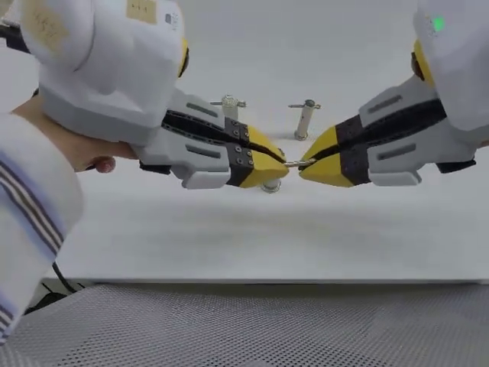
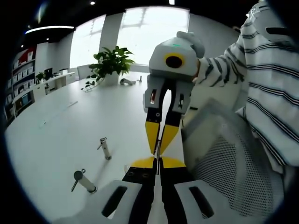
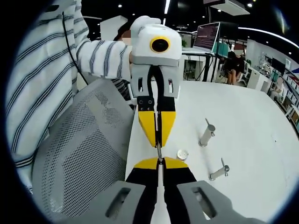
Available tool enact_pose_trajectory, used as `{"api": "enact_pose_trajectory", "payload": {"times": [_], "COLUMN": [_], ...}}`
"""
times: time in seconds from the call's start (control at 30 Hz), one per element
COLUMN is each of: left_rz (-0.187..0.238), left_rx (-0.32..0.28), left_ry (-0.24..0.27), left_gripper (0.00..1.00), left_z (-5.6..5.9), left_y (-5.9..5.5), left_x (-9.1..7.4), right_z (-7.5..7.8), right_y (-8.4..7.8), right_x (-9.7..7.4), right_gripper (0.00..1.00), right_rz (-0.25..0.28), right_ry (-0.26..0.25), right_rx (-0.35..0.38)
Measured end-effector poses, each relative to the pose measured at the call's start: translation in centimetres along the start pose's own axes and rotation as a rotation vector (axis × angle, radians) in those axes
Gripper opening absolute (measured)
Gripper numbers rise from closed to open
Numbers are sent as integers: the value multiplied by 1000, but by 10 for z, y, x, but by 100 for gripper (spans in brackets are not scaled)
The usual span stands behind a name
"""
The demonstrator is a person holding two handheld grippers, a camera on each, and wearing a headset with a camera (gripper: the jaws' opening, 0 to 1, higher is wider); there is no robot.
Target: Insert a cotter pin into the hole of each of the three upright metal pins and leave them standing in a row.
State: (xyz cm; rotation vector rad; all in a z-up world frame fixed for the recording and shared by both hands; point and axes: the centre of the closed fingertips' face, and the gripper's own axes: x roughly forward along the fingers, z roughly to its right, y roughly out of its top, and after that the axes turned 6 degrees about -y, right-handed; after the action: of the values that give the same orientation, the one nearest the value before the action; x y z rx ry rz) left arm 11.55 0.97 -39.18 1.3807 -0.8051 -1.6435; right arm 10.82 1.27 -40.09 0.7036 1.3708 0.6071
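Metal pins (image 1: 306, 120): were bare silvery metal, smooth, with a dull shine.
Cotter pin (image 1: 295, 163): was thin bright metal wire.
Left gripper (image 1: 284, 165): had a matt pale-grey plastic shell, smooth yellow plastic tips and a black grainy lining.
Right gripper (image 1: 304, 165): showed the same plastics.
Table (image 1: 229, 229): was white, smooth, matt.
Chair back (image 3: 88, 140): was grey open mesh.
Sleeve (image 1: 30, 199): was soft striped cloth.

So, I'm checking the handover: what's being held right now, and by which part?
A thin cotter pin, pinched at its two ends: one end in the left gripper's tips, the other in the right gripper's. Both jaws are shut on it.
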Motion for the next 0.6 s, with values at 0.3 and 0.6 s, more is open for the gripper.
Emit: {"api": "enact_pose_trajectory", "payload": {"times": [0.3,0.6], "left_rz": [-12,-56], "left_rx": [21,10], "left_ry": [46,114], "left_gripper": [6,27], "left_z": [-6,-21], "left_y": [-4,-16], "left_x": [-3,-3], "right_z": [5,17], "right_y": [-3,-17], "right_x": [1,-3], "right_gripper": [0,0], "right_rz": [16,20], "right_ry": [-19,-73], "right_rx": [20,77]}}
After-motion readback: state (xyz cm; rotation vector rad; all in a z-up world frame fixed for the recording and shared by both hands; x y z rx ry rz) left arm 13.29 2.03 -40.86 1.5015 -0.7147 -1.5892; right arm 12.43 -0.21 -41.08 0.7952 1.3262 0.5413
